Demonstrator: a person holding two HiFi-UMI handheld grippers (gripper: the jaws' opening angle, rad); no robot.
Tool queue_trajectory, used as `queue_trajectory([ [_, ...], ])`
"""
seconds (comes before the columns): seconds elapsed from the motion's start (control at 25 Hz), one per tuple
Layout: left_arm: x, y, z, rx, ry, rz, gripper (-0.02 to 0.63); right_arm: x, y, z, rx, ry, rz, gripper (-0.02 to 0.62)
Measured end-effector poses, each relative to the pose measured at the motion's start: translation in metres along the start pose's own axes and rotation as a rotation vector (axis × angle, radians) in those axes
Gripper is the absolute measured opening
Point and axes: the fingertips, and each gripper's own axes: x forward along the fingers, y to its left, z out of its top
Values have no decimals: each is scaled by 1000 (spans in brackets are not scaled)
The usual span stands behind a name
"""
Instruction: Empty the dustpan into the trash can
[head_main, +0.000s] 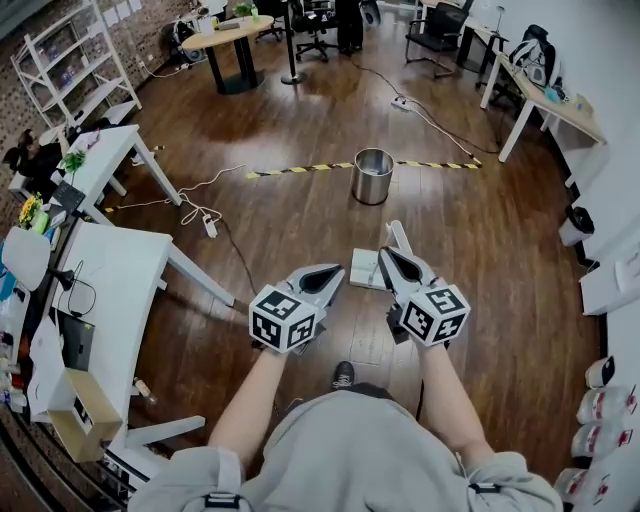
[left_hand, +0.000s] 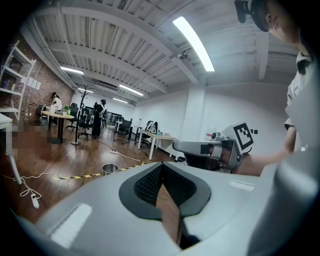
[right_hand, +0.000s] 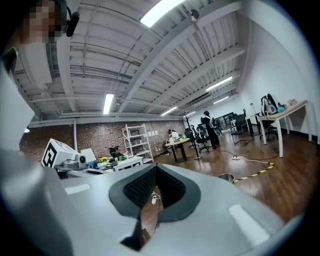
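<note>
A round steel trash can stands on the wooden floor ahead of me; it shows small in the left gripper view and the right gripper view. A white dustpan lies on the floor between the two grippers' tips, its handle pointing toward the can, partly hidden by the right gripper. My left gripper and right gripper are held side by side at waist height, both shut with nothing between the jaws. Each sees the other, the right gripper and the left gripper.
Yellow-black tape runs across the floor by the can. White tables stand at the left with a cable and power strip beside them. A desk is at the right, a round table and chairs farther back.
</note>
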Motion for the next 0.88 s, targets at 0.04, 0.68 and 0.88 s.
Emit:
queue_trajectory([
  [0.04, 5, 9, 6, 4, -2, 2, 6, 10, -3, 3, -2, 1, 6, 0],
  [0.68, 115, 105, 49, 64, 59, -271, 6, 88, -97, 13, 22, -25, -279, 0],
  [0.88, 144, 153, 67, 75, 94, -400, 6, 131, -113, 22, 38, -44, -422, 0],
])
